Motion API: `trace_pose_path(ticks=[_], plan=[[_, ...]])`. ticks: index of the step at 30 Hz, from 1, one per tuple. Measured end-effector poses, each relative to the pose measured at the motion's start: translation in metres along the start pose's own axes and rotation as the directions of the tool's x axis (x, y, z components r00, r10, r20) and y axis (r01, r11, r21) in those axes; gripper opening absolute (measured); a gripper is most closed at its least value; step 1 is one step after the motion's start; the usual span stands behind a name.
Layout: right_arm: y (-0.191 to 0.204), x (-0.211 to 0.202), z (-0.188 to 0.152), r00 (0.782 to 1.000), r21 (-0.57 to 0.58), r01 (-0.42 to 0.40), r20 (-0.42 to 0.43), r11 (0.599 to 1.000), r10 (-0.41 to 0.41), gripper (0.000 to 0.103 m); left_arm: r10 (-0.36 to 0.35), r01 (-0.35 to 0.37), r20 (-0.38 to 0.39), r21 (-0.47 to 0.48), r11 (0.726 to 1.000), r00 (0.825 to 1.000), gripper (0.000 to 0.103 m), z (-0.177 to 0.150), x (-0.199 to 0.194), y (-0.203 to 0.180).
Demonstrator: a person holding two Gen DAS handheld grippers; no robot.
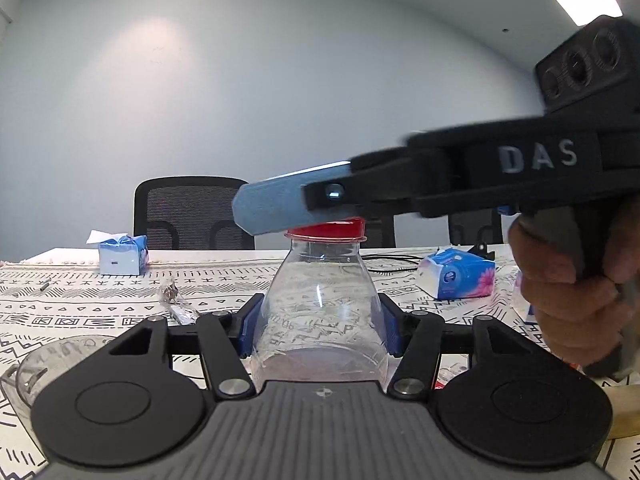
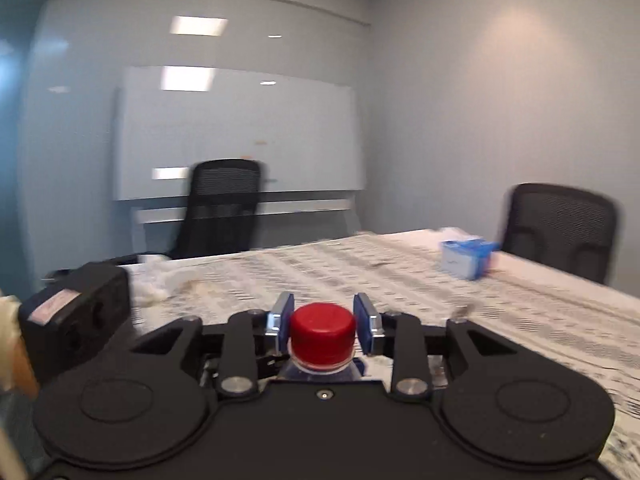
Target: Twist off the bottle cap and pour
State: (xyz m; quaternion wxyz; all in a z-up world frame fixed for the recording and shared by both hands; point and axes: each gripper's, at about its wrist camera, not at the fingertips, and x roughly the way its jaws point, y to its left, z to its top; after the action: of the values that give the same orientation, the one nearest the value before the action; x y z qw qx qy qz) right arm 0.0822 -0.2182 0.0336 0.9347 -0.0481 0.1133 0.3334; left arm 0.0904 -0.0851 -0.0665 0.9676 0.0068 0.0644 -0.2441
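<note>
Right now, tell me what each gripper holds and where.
The left gripper clamps the clear bottle by its lower body. The right gripper straddles the red cap, its fingers visibly apart from it, gripping nothing.

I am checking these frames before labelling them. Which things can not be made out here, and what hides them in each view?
- Bottle base and its contents: left wrist view, hidden behind the left gripper body.
- Red cap contact: right wrist view, pads of the right gripper flank it with small gaps; blur leaves the grip unclear.
- Clear cup: left wrist view, mostly covered by the gripper body.
- Tablecloth pattern: right wrist view, motion blur.
</note>
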Motion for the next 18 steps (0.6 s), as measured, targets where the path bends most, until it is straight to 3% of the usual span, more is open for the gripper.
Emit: trace_pose_path(ticks=[3, 6, 10, 12, 15, 16, 18], plan=[[0.016, 0.004, -0.003, 0.995, 0.028, 0.099, 0.006, 0.995, -0.100, 0.033, 0.008, -0.008, 0.002, 0.004, 1.000, 1.000, 0.055, 0.000, 0.000, -0.002], [0.015, 0.006, -0.007, 0.996, 0.022, 0.087, 0.029, 0.996, -0.088, 0.033, 0.004, -0.004, -0.002, -0.006, 1.000, 1.000, 0.055, 0.000, 0.000, 0.002], [-0.011, 0.005, -0.012, 0.994, -0.028, -0.090, 0.060, 0.996, 0.092, 0.033, -0.006, 0.006, -0.012, -0.019, 1.000, 1.000, 0.055, 0.002, 0.002, 0.006], [-0.031, 0.008, -0.013, 0.971, -0.047, -0.226, 0.068, 0.973, 0.229, 0.033, -0.009, 0.009, -0.014, -0.024, 1.000, 1.000, 0.055, 0.002, 0.002, 0.008], [-0.059, 0.014, -0.010, 0.910, -0.027, -0.410, 0.049, 0.912, 0.411, 0.033, -0.022, 0.022, -0.015, -0.022, 1.000, 1.000, 0.055, 0.001, 0.003, 0.009], [-0.064, 0.016, -0.009, 0.894, -0.014, -0.446, 0.040, 0.895, 0.446, 0.033, -0.027, 0.027, -0.014, -0.019, 0.999, 1.000, 0.055, 0.001, 0.002, 0.008], [-0.070, 0.017, -0.005, 0.892, 0.015, -0.452, 0.025, 0.892, 0.451, 0.034, -0.032, 0.032, -0.013, -0.019, 0.999, 0.999, 0.055, 0.001, 0.002, 0.008]])
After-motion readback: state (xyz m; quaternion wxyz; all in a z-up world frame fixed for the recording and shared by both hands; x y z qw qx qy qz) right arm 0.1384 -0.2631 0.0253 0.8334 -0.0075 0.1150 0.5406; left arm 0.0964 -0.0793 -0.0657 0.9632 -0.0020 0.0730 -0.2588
